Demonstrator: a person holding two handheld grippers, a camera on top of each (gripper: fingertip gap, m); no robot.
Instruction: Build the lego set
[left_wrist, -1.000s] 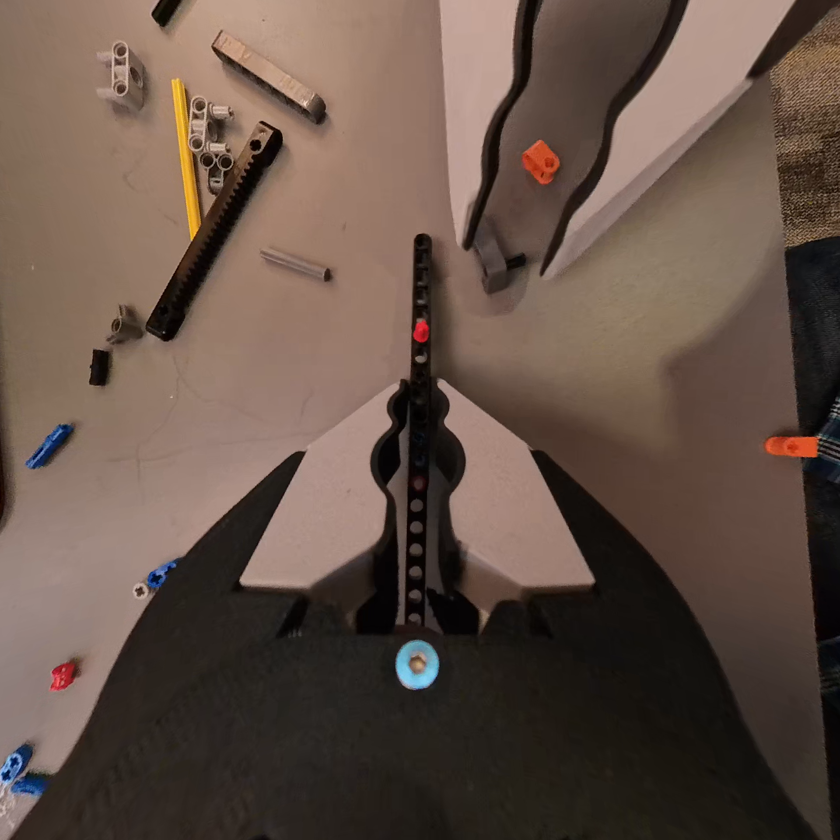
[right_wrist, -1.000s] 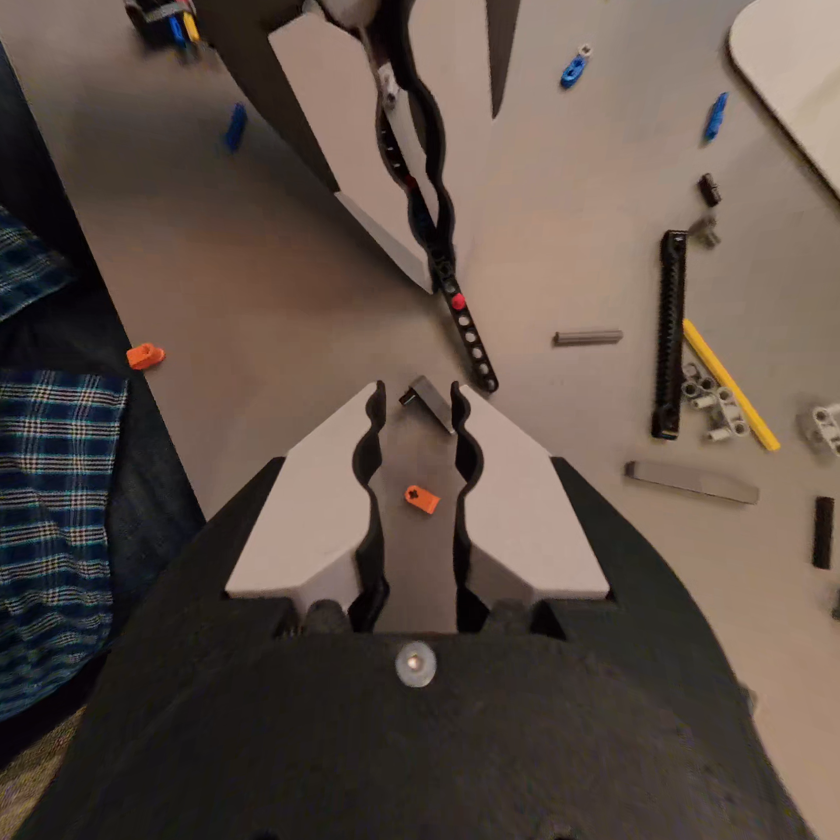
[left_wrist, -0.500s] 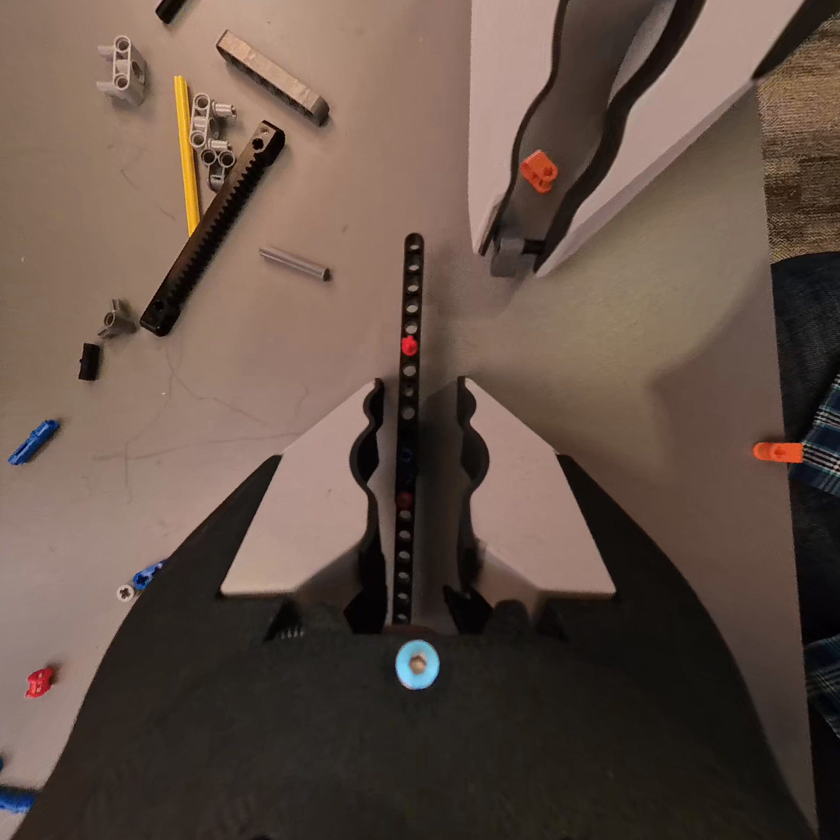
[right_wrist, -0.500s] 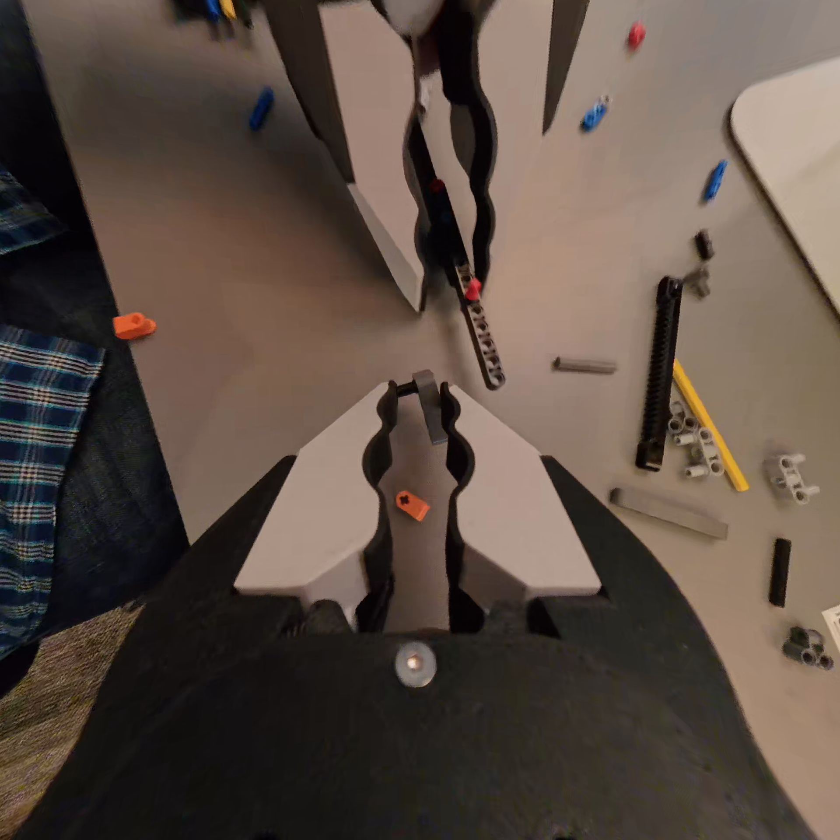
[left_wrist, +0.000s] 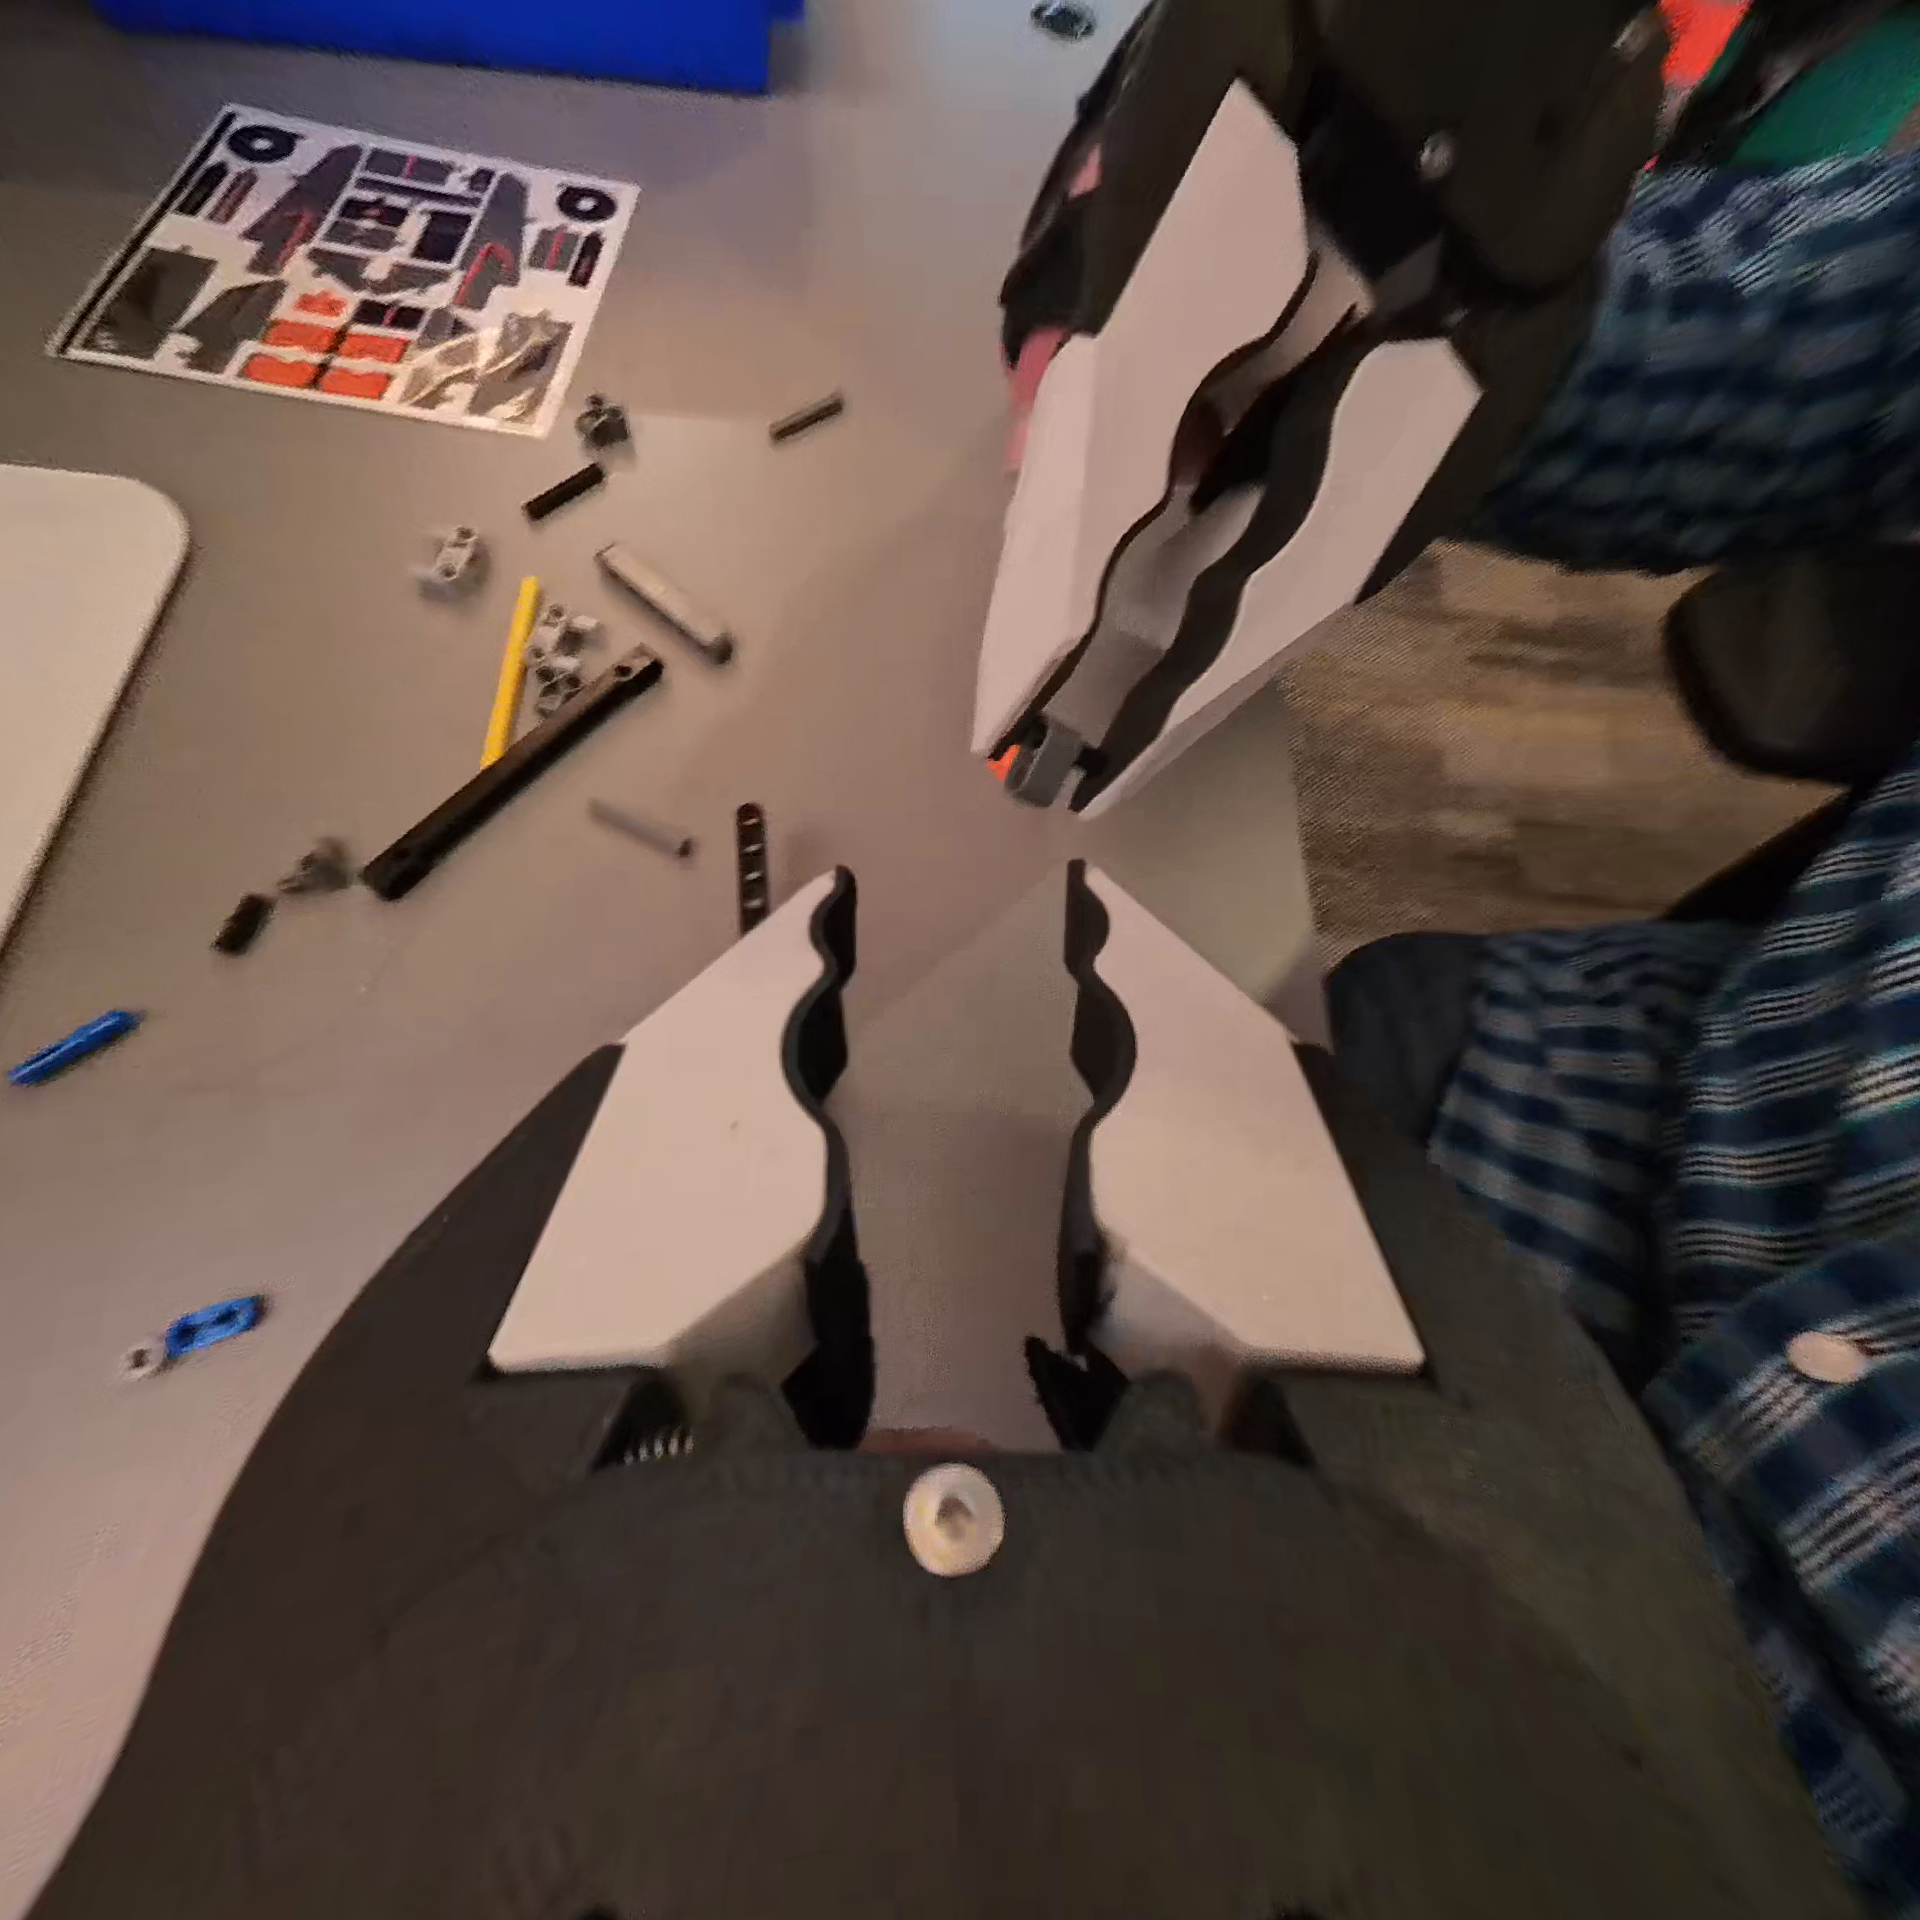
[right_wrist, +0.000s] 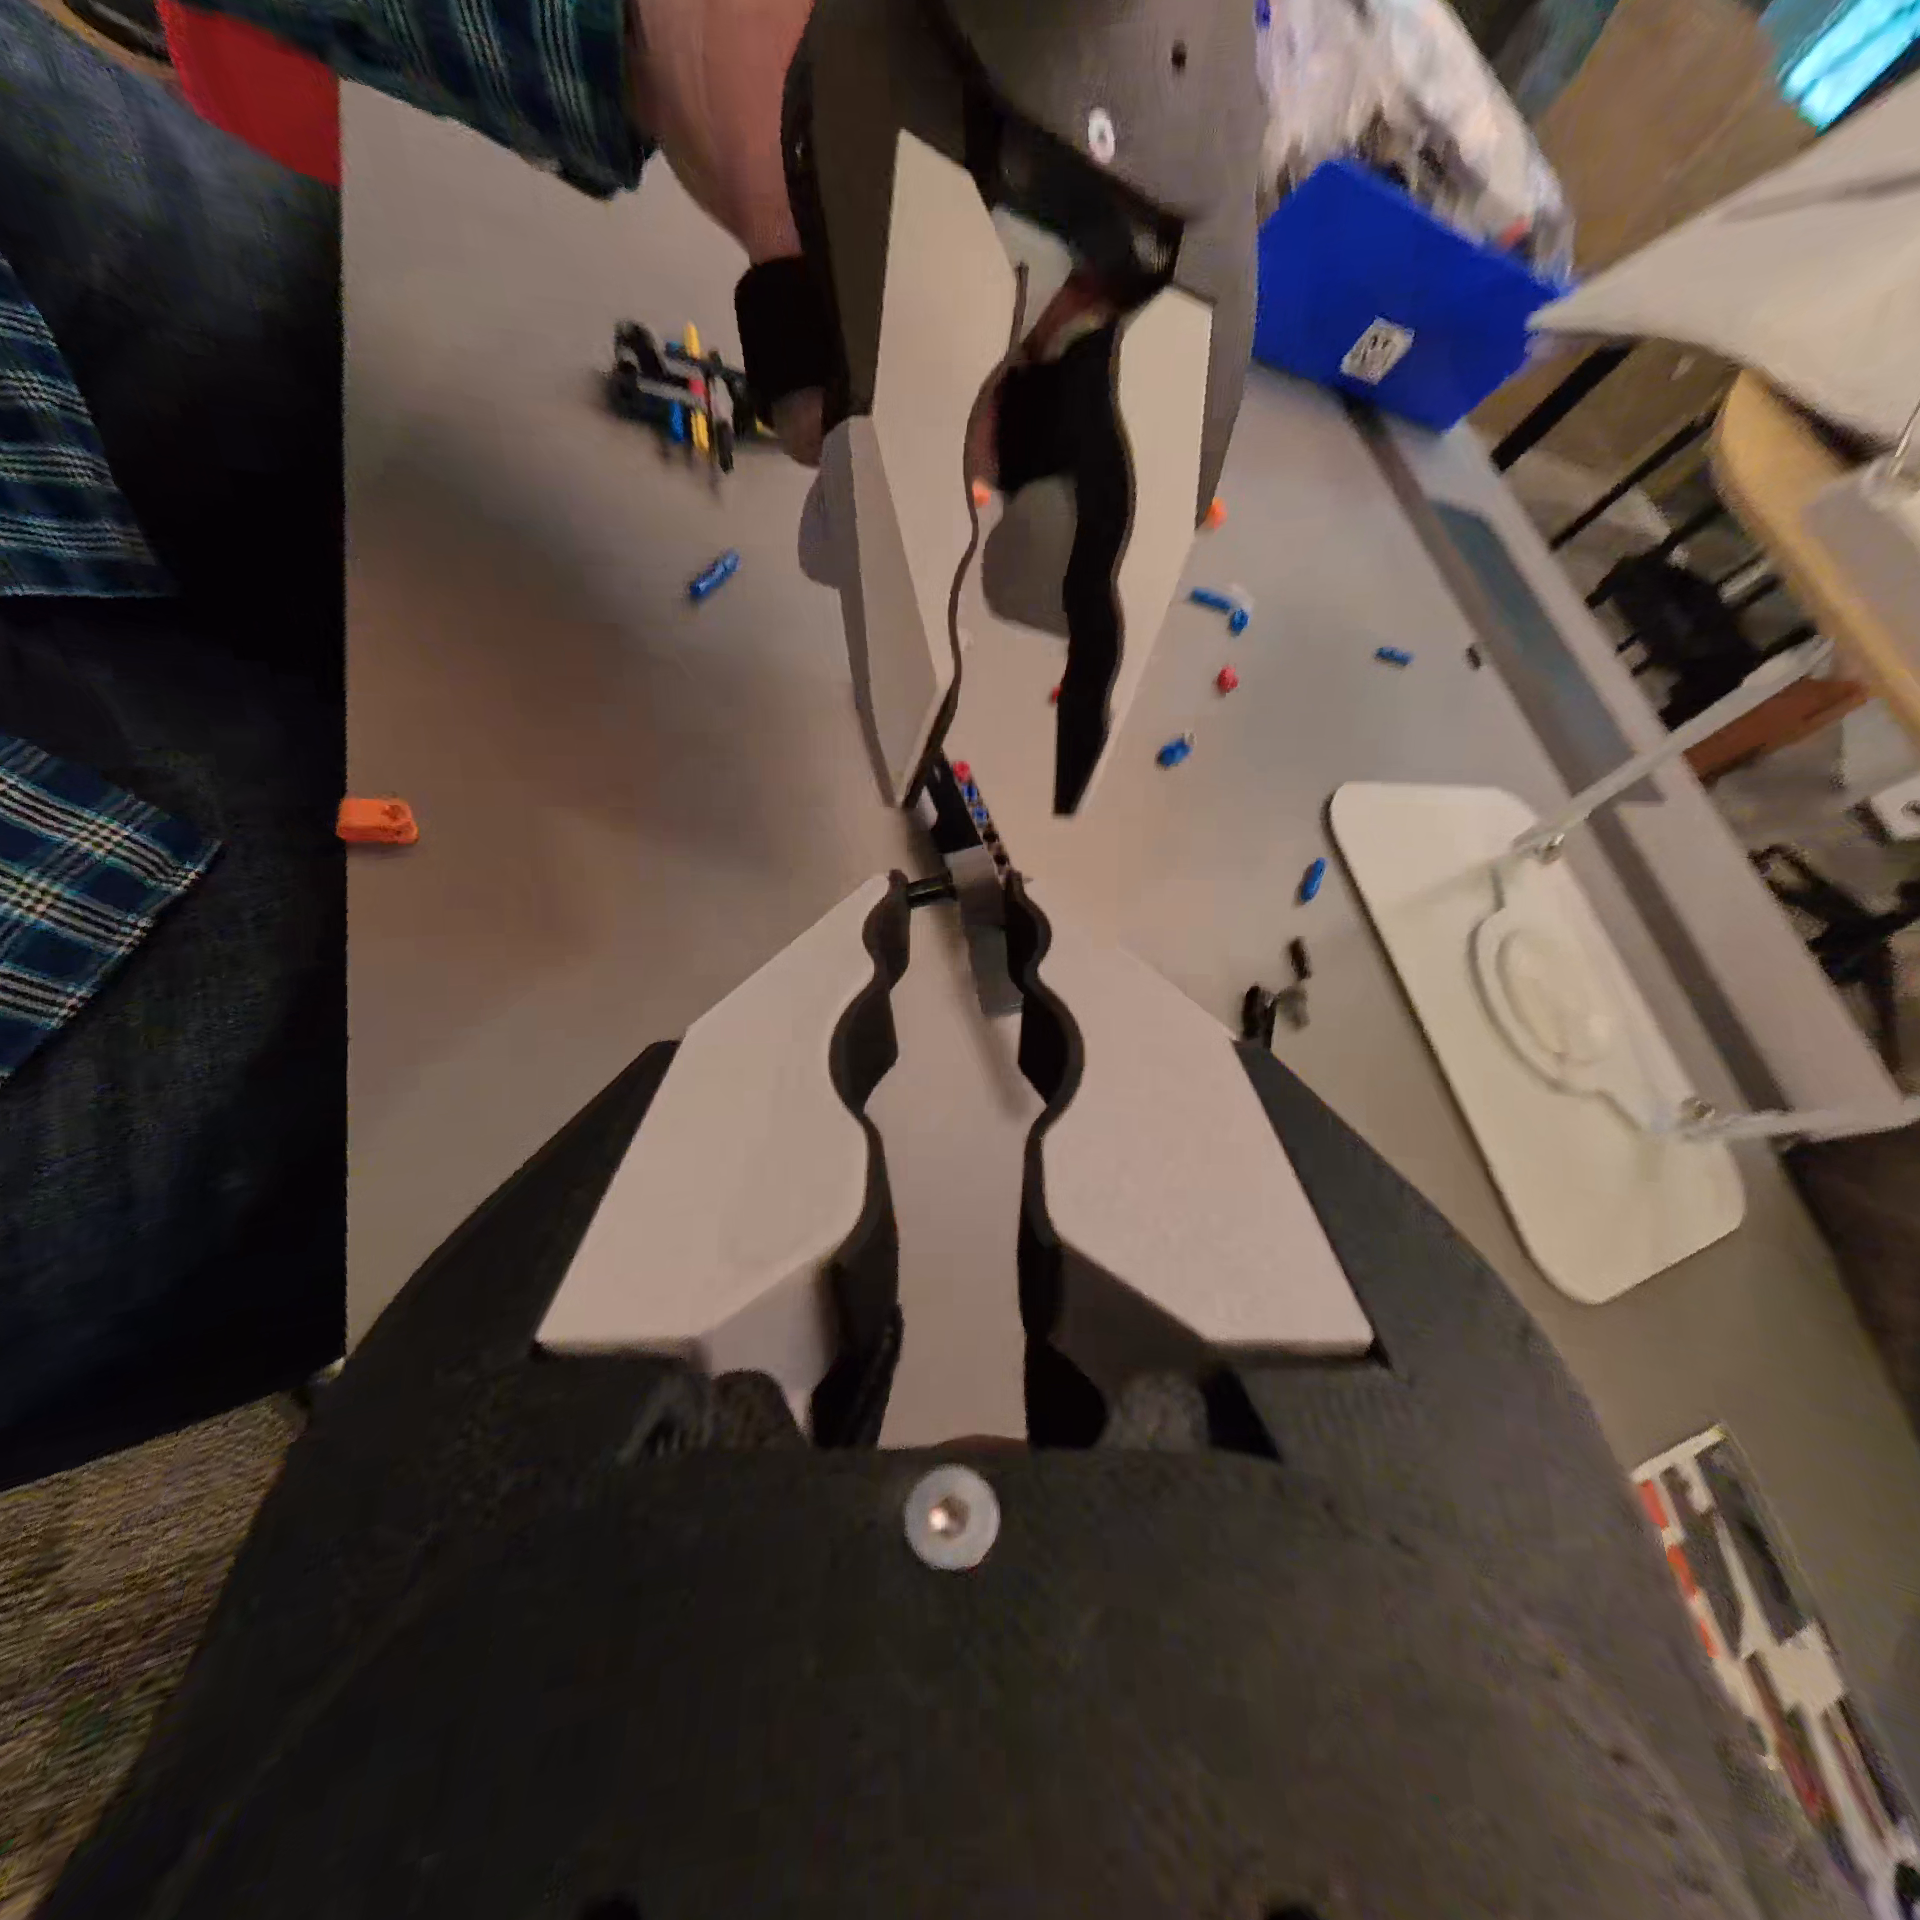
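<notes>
Grey table (left_wrist: 883, 260) holds scattered, somewhat blurred Lego pieces (left_wrist: 561, 665), sticker sheet (left_wrist: 348, 275).

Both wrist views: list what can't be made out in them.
- Left wrist view: the black holed beam is mostly hidden behind the open left gripper.
- Right wrist view: the grey piece in the right gripper is blurred; its shape is unclear.
- Right wrist view: the far parts cluster is too small to sort.

A long black holed beam (left_wrist: 749, 865) lies flat on the grey table. A small grey piece (right_wrist: 985, 940) with a black pin, seemingly lifted, is pinched nearby.
</notes>
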